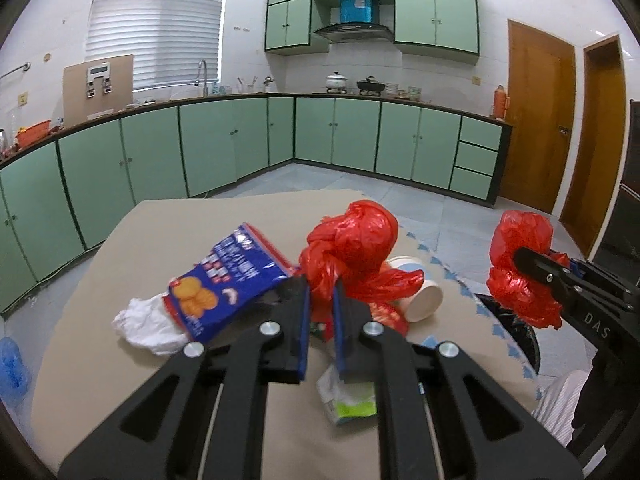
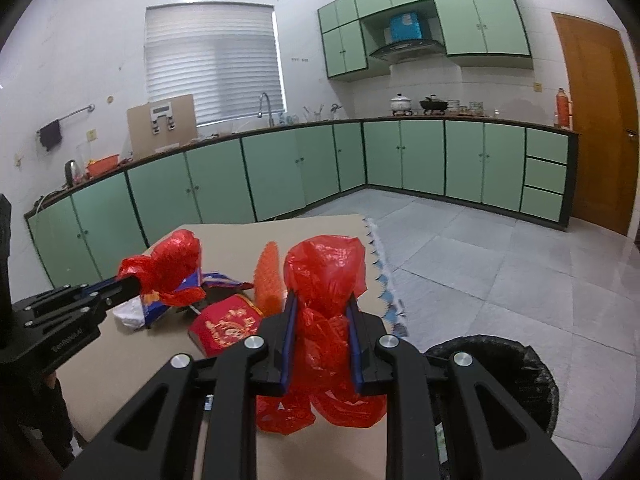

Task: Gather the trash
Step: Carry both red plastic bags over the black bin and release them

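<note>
Left wrist view: your left gripper [image 1: 321, 288] clamped on knotted red plastic bag [image 1: 352, 248], lifted above beige cardboard tabletop [image 1: 160, 236]. Blue cracker packet [image 1: 228, 280] and crumpled white tissue [image 1: 146, 326] near left; white paper cup [image 1: 420, 294] just right.

Right wrist view: your right gripper [image 2: 322, 300] clamped on second crumpled red plastic bag [image 2: 326, 276]. Black-lined trash bin [image 2: 516, 376] near right, on floor.

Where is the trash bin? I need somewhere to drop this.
In the right wrist view, the black-lined trash bin stands on the floor at lower right, beside the table's right edge.
</note>
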The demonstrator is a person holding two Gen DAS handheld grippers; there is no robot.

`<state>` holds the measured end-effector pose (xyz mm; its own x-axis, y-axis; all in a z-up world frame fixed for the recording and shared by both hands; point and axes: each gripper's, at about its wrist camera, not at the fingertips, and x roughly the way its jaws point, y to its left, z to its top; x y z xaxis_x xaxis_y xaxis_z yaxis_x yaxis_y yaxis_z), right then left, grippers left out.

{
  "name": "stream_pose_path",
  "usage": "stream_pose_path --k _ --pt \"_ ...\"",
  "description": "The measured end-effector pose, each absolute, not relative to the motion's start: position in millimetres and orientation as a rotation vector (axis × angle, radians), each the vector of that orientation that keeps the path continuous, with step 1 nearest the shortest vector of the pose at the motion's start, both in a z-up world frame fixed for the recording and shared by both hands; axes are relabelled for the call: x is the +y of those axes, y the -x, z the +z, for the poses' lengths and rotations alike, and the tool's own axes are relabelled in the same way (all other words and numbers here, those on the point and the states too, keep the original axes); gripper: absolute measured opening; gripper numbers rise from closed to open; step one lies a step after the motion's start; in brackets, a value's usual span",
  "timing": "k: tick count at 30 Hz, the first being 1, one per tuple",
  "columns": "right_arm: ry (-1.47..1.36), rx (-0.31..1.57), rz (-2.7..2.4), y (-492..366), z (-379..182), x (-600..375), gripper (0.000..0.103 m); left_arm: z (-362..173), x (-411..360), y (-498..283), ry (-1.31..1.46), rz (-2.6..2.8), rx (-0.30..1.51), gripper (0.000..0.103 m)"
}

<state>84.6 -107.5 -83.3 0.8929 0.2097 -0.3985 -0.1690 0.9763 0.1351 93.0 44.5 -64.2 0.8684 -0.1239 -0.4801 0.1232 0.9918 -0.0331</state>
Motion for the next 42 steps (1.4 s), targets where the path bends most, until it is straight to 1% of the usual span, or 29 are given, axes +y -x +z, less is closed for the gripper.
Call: stream_pose_path --k 9,18,24,33,39,41,42 --pt "-0.122 0.4 0.077 -83 -75 -154 0.021 -61 -2 -111 -0.024 -0.242 0.483 0.008" --pt "-0.142 0.412 -0.066 -86 -78 -222 0.021 -68 -81 -141 -0.042 -0.408 0.495 0.008" --pt "-0.148 0.441 -0.147 -94 -91 -267 0.021 -81 -132 -162 -0.055 -0.479 0.51 0.008" --pt "-0.203 0.491 -0.219 -113 -119 -316 0.021 -101 -186 -188 -0.062 -0.533 0.528 0.008" --pt "-0.231 0.546 -0.248 -128 -143 -340 0.025 -119 -209 -204 -0.087 -0.559 0.57 0.01" --pt "-0.236 0.557 -0.263 -131 -149 -346 0.026 -123 -214 -208 -0.088 -0.573 0.587 0.014" --pt "-0.239 0.561 -0.267 -132 -150 -349 0.03 -126 -219 -213 -0.085 -0.579 0.596 0.015"
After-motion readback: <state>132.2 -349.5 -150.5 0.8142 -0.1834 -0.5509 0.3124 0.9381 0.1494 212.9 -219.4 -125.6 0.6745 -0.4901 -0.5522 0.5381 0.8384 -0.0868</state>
